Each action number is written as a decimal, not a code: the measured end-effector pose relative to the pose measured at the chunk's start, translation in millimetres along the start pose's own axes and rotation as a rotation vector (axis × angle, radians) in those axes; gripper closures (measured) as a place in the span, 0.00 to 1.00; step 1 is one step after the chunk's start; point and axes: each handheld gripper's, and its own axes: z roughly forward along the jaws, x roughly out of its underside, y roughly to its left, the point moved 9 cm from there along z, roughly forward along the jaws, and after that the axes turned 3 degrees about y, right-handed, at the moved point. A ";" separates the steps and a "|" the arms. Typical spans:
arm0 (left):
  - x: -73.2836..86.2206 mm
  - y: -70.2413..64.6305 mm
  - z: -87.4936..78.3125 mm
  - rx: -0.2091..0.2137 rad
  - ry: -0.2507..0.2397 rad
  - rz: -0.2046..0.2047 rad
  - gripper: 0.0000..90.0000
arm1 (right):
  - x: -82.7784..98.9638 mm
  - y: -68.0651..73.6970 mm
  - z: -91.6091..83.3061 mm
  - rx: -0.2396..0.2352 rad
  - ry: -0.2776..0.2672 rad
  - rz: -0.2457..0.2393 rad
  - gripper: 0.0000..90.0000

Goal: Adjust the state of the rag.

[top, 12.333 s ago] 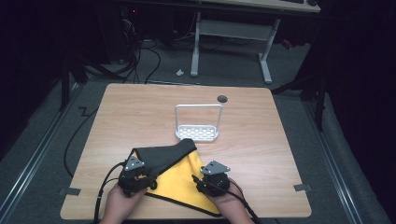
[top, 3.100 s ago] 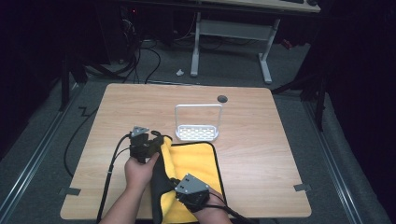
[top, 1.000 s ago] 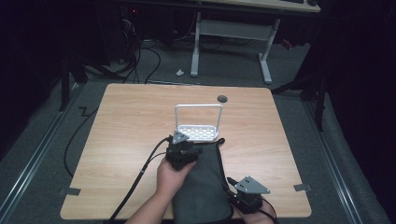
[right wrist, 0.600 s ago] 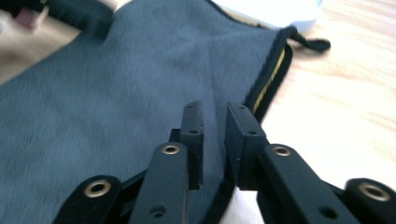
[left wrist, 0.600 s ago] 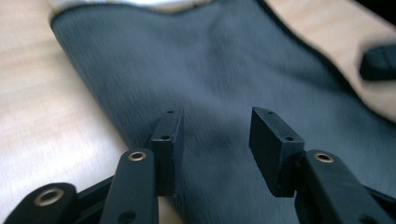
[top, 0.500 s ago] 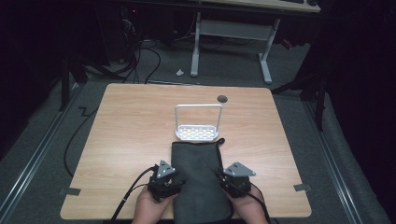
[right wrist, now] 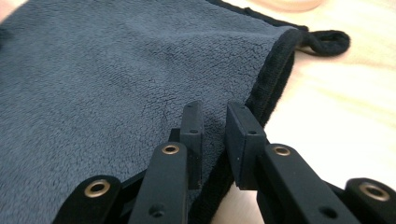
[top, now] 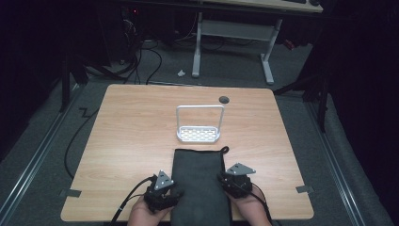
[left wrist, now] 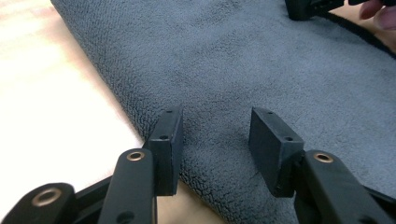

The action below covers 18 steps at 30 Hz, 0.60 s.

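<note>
we judged the folding to be well along: the dark grey fleecy towel (top: 199, 183) lay on the light wooden surface (top: 131, 141) as one long narrow strip, running from just in front of the rack down to the near edge between our two hands, with its small hanging loop (top: 225, 150) sticking out at the far right corner. what seemed left was at least one more fold across its length, and for that we had both tongs down at its near end.

the left tongs (left wrist: 215, 140) stood released, jaws well apart, hovering over the towel's left edge with the pile showing between them and no pad pressing on it. the right tongs (right wrist: 215, 140) had just been opening a little; their jaws stood only narrowly apart at the towel's bound right edge, and we could not tell whether any cloth was pinched between the pads.

counting things: one towel, one white wire rack with a perforated base (top: 199, 125) standing just beyond the towel's far end, one small dark round plug (top: 224, 99) near the surface's far edge, two tongs and two hands.
</note>
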 end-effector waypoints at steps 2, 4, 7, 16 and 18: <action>7.0 -4.4 -6.9 0.024 0.006 -0.006 0.61 | 4.5 4.8 -3.9 -0.008 -0.009 -0.008 0.85; 7.8 -4.8 -8.3 0.031 0.005 -0.015 0.61 | 5.9 6.5 -4.9 -0.009 -0.013 -0.012 0.85; 1.2 3.6 -10.5 0.043 -0.019 -0.043 0.61 | 4.9 10.0 -7.2 -0.015 -0.030 -0.010 0.82; -39.3 53.3 5.7 -0.027 -0.070 -0.148 0.51 | -22.9 -4.1 -16.2 0.040 -0.129 0.036 0.81; -47.5 61.8 11.2 -0.035 -0.071 -0.161 0.48 | -42.9 -14.0 -7.9 0.053 -0.152 0.062 0.78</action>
